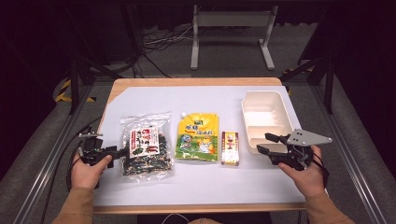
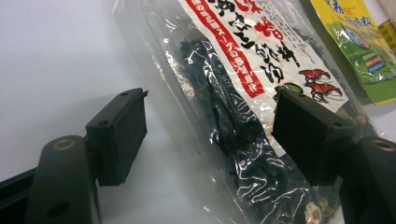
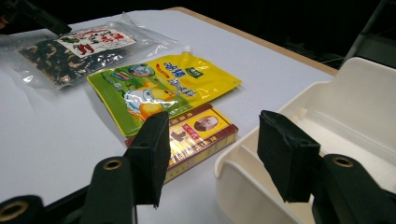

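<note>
Near the counter's (image 1: pixel 140 191) left edge, the left gripper (image 2: pixel 210 126), jaws apart, straddles the clear seaweed bag's (image 1: pixel 145 147) side. Judged light, crinkly, slippery: pinch the flat sealed margin. The right gripper (image 1: pixel 267 144), jaws apart, hovers at the white tray's (image 1: pixel 248 114) near corner.

Clear seaweed bag (image 1: pixel 145 145), yellow pouch (image 1: pixel 198 137), small box (image 1: pixel 230 148) lie flat beside white tray (image 1: pixel 281 110).
</note>
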### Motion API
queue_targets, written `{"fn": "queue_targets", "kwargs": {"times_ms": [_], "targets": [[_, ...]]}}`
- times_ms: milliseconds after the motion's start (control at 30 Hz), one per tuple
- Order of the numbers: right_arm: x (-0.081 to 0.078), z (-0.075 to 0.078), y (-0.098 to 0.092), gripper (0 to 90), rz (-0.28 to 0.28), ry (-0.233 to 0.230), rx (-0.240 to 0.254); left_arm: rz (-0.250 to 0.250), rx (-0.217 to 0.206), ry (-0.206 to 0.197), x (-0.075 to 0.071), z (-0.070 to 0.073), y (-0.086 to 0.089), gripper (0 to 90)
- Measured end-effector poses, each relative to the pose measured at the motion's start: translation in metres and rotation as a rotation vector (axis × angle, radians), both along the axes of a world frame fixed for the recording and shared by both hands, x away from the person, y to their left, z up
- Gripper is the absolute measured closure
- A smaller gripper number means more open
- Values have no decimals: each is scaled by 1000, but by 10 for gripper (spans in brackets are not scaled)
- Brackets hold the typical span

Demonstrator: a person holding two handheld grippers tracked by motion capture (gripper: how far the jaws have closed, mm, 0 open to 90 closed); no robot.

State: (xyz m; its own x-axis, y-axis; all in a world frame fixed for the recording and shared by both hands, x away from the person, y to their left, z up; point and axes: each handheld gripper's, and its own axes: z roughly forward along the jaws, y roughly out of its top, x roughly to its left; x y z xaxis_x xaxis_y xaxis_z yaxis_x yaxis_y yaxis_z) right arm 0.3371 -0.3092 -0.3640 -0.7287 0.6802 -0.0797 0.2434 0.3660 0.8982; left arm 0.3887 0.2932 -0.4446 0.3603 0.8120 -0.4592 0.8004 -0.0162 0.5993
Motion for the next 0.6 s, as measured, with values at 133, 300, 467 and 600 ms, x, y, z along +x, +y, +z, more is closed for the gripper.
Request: {"fn": "queue_targets", "kwargs": {"times_ms": [133,300,467,600], "targets": [[-1,-1,2,459,12,-3,14,0,-48,-6,3,-2,-4,273],[-2,0,-1,463,19,2,41,6,-39,5,6,-6,-7,280],[-2,-2,-1,452,15,5,45,25,-25,7,5,-7,-7,335],[-3,-3,0,451,18,2,39,36,-19,16,6,-6,-9,407]]}}
